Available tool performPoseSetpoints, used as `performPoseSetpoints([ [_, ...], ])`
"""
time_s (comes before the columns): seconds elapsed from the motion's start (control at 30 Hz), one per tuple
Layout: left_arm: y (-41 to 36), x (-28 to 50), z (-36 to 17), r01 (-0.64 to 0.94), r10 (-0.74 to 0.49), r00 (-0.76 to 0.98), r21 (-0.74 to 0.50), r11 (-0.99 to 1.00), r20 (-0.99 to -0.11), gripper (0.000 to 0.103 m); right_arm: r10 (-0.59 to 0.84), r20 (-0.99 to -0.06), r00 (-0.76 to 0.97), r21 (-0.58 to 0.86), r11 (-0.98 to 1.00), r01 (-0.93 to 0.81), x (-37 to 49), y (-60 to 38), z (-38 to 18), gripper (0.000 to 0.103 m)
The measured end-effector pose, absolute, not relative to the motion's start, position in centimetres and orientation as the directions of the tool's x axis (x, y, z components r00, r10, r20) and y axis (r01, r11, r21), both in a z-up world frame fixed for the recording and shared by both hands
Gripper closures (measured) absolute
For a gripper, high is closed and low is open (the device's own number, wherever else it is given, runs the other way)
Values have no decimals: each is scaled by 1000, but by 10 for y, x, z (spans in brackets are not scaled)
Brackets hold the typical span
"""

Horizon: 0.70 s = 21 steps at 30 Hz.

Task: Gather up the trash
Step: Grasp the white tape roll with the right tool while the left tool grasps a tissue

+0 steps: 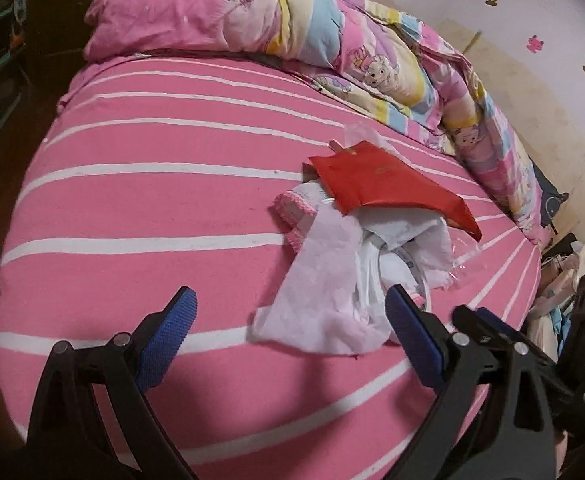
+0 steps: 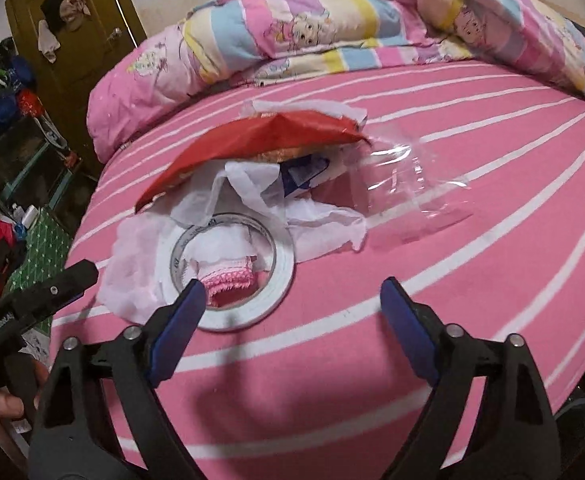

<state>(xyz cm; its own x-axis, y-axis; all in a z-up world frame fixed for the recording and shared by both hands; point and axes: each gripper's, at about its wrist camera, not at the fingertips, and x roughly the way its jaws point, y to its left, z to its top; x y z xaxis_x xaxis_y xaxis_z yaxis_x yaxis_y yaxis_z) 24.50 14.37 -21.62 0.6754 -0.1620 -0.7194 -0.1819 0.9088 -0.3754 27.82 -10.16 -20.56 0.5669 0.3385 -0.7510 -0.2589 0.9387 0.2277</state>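
Observation:
A trash pile lies mid-bed on the pink striped sheet (image 1: pixel 152 208). On top sits a red paper bag (image 1: pixel 388 188), with white tissue (image 1: pixel 320 292), a pink-trimmed cloth (image 1: pixel 292 208) and clear plastic wrap (image 1: pixel 464 256) under and beside it. My left gripper (image 1: pixel 288 300) stands open just short of the tissue, empty. The right wrist view shows the red paper bag (image 2: pixel 260 136), a white tape roll (image 2: pixel 228 276), the clear plastic wrap (image 2: pixel 412 184) and a blue-white packet (image 2: pixel 304 172). My right gripper (image 2: pixel 292 286) is open and empty, its left finger over the roll's near rim.
A rumpled cartoon quilt (image 1: pixel 372 60) and pink pillow (image 1: pixel 180 12) line the bed's far side. A brown door (image 2: pixel 76 20) and cluttered shelves (image 2: pixel 8 128) stand left of the bed. A hand (image 2: pixel 0 400) holds the left gripper (image 2: pixel 52 292) at the bed's left edge.

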Motion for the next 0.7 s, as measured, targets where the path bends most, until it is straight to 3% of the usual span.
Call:
performPoseSetpoints([
  [0.13,130,259,-222,-161,-148,645,-322,933,-750,11,303,-787,537,189,948,-258,288,-92,-220,44],
  [0.4,124,271,-231,-144,-167,616,-319,937,-770,16,315,-793,521,185,940,-286,300,-83,-231,45],
  [0.47,124,271,-232,-142,-177,608,-325,935,-774,29,310,-795,522,164,937,-307,300,-76,-232,53],
  [0.53,122,269,-232,-132,-182,604,-323,937,-776,36,322,-798,509,157,927,-341,301,-69,-233,68],
  [0.6,121,267,-233,-118,-189,601,-320,940,-777,44,309,-799,516,129,926,-355,299,-65,-233,69],
  [0.7,124,264,-234,-107,-221,595,-348,931,-773,69,320,-795,515,152,927,-342,299,-69,-233,79],
])
